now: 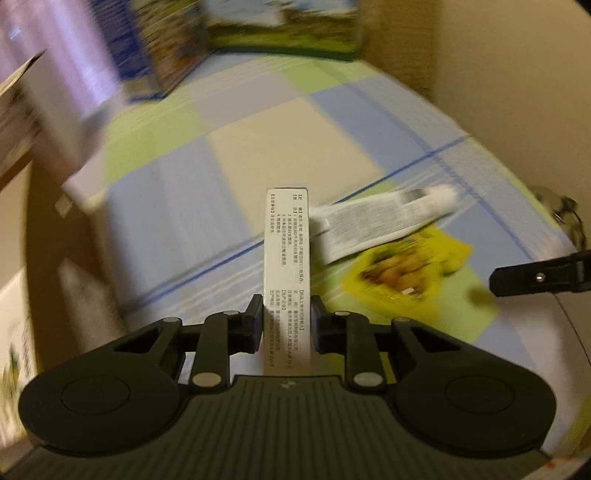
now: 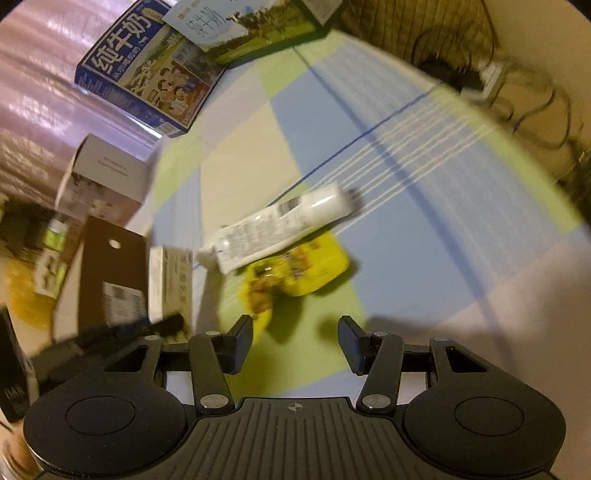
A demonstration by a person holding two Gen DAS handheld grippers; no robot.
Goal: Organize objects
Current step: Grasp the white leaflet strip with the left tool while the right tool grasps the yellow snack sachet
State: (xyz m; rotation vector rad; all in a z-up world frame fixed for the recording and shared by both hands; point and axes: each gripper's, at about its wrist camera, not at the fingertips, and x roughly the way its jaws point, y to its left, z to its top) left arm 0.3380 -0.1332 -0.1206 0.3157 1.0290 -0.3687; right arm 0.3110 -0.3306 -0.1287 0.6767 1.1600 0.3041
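Observation:
My left gripper [image 1: 287, 306] is shut on a narrow white box [image 1: 287, 258] printed with small text, held above the checked tablecloth [image 1: 229, 162]. The same box [image 2: 170, 280] shows at the left of the right wrist view, with a left fingertip [image 2: 170, 325] below it. A white tube [image 1: 384, 221] lies on a yellow snack packet [image 1: 410, 269] just right of the box. In the right wrist view the tube [image 2: 280, 229] and the yellow packet [image 2: 295, 277] lie ahead of my right gripper [image 2: 295, 328], which is open and empty. A right fingertip [image 1: 535, 278] enters the left wrist view at the right.
A blue milk carton [image 2: 147, 70] and a green-printed carton [image 2: 251, 29] stand at the far edge. A white box [image 2: 107, 181], a brown card [image 2: 110, 273] and clutter sit at the left. Cables [image 2: 517, 92] lie beyond the table at the right.

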